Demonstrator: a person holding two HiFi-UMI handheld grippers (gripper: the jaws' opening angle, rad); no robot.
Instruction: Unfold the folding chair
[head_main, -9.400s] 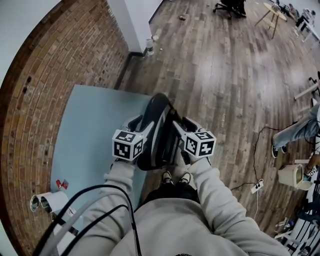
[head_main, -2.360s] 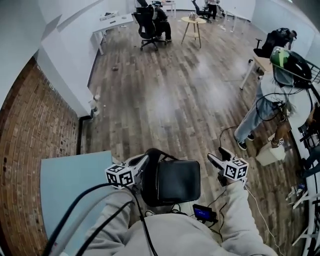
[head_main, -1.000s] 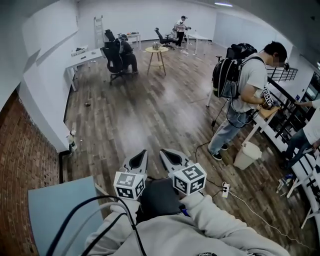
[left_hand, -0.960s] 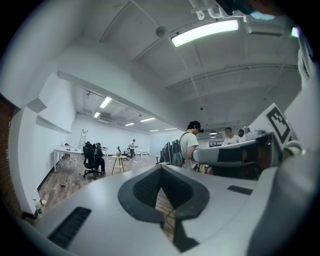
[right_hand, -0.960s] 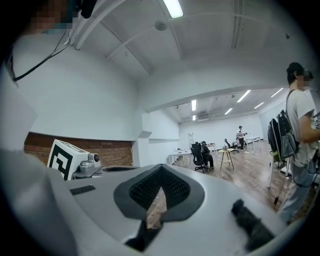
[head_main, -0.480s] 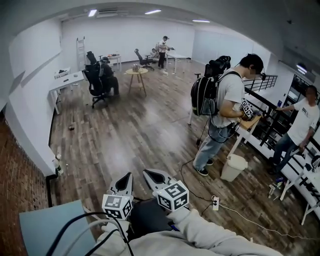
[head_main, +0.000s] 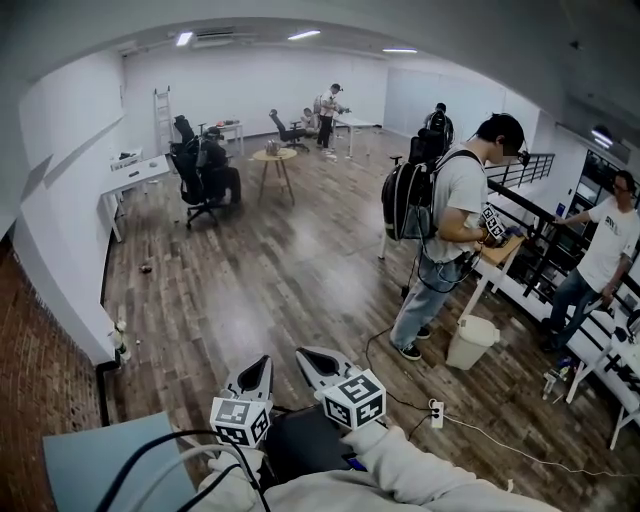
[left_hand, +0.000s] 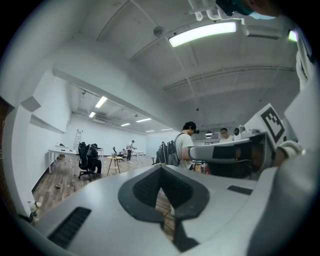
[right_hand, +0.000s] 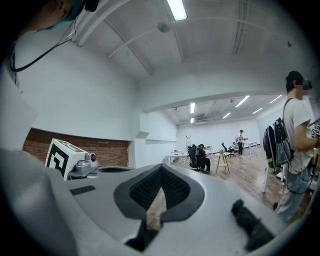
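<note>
Sitting below, behind L gripper (head_main: 261, 362), R gripper (head_main: 304, 354) fingers (head_main: 322, 363): folding chair (head_main: 300, 445).

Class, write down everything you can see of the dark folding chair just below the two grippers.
Only a small part of the folding chair shows, in the head view: a dark, matte, flat-looking surface, probably the seat, low in the picture. It lies beneath the left gripper and right gripper, partly covered by the person's grey sleeve. Its legs and back are hidden, so how far it is unfolded cannot be told. Neither gripper holds it; both are shut.
</note>
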